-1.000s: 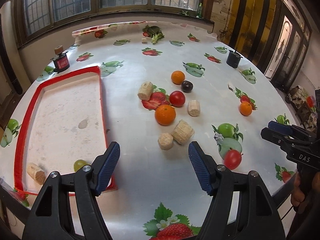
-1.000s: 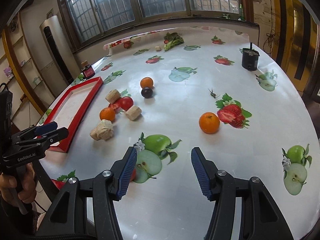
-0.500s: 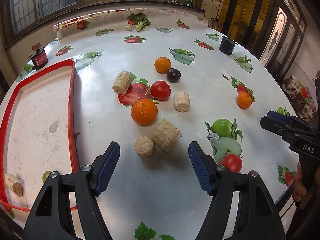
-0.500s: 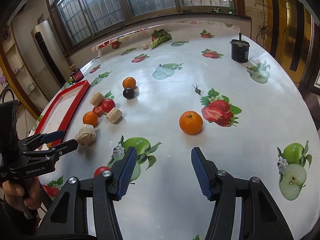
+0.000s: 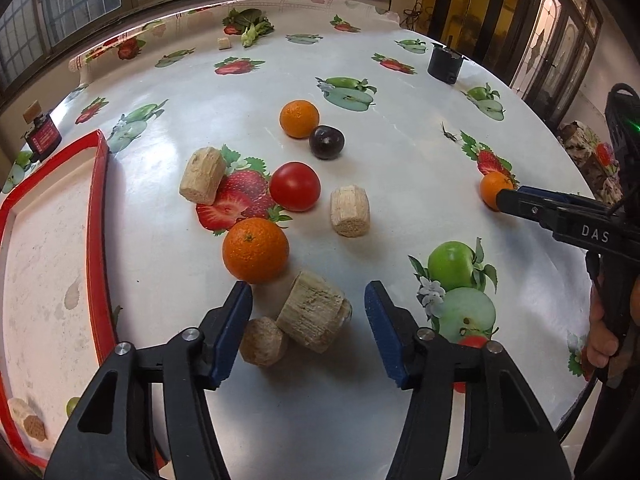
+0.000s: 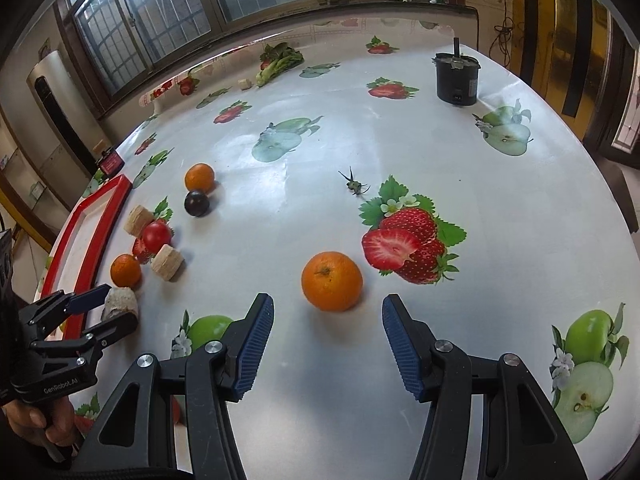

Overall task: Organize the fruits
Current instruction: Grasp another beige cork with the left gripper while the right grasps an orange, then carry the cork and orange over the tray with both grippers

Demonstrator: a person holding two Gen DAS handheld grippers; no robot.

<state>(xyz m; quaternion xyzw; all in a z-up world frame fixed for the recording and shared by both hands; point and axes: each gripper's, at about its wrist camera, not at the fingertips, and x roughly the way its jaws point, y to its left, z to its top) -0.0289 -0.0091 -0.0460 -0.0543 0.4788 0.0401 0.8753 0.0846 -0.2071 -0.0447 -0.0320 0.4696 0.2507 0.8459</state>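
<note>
The left claw [image 5: 308, 312] is closing, pads astride a pale cane log [image 5: 314, 311] lying on the counter [image 5: 400, 160], not yet pressing; the log's long axis points up-right, just beside a smaller chunk [image 5: 263, 341]. The right claw [image 6: 328, 340] stands half-open, empty, just short of an orange [image 6: 332, 281].

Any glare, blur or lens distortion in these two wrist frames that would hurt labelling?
Left wrist view: sharp, window glare whitens the tablecloth beside the red tray, fisheye bends the table edge. Right wrist view: sharp too, a paler sheen streaks the cloth behind the lone orange, soft shadows, window frames bowed.
</note>
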